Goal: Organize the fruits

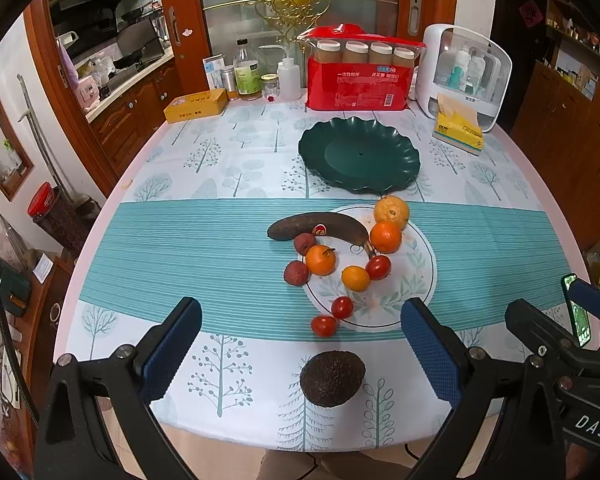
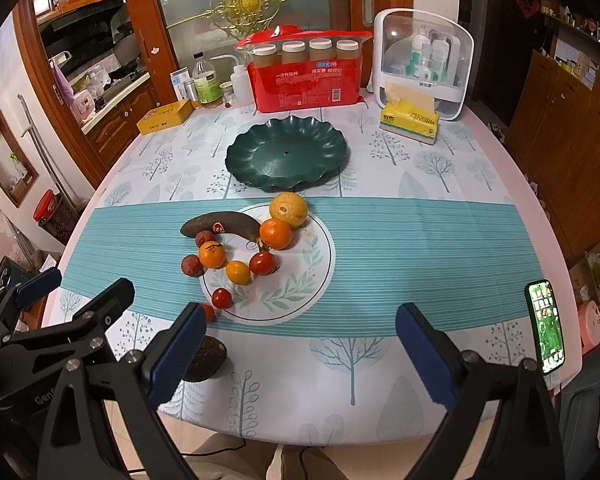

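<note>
Kitchen bench (image 1: 220, 240), tree-print cloth. Green plate (image 1: 359, 155) bare, far side. Fruit cluster just before plate: banana (image 1: 320, 229), oranges, tomatoes. Avocado (image 1: 332, 378) nearest edge, apart. Left gripper (image 1: 300, 354) fingers spread, holding nothing; right gripper (image 2: 300, 354) likewise.

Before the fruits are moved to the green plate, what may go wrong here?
1. The avocado lies near the table's front edge; a nudge might roll it off.
2. The small tomatoes are round and may slip from the open left gripper.
3. The dark banana looks overripe and may bruise.
</note>
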The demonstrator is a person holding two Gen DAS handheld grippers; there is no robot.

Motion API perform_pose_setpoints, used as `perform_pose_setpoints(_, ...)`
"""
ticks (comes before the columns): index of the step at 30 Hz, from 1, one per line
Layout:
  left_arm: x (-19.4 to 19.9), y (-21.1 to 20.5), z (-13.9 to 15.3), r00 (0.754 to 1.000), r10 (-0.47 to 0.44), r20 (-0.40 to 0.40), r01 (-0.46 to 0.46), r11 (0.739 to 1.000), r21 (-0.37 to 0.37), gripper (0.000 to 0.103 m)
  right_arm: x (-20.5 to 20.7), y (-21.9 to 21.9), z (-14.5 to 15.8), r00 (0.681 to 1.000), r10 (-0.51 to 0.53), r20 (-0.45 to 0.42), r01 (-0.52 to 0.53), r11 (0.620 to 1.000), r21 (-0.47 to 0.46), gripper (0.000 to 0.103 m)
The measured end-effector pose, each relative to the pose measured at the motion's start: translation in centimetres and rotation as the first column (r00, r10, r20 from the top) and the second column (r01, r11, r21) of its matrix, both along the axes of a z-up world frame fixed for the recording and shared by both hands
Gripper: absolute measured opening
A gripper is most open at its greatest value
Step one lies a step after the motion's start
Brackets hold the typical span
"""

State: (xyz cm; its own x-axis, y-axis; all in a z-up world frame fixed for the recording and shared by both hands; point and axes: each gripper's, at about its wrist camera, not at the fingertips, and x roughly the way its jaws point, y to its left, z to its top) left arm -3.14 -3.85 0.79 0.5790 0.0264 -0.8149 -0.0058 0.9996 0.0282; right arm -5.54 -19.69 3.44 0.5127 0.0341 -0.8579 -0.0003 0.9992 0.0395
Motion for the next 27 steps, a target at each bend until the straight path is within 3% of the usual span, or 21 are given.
perform_pose_setpoints(11,0.7,0.1,-0.5,0.999,-0.007,-0.04,0.007,1.0,-0.003,0.099,0.2,-0.3,0.0,1.0,0.004,-0.009,-0.004,1.0,-0.005,0.096)
perform_pose_setpoints(27,1.4,-0.5,-5.1,0.992,-0.029,-0.124,0.025,0.999,-0.038,0.099,1.2,-0.7,-3.4,0.998,0.014,-0.069,-0.013,1.0,0.012,0.096)
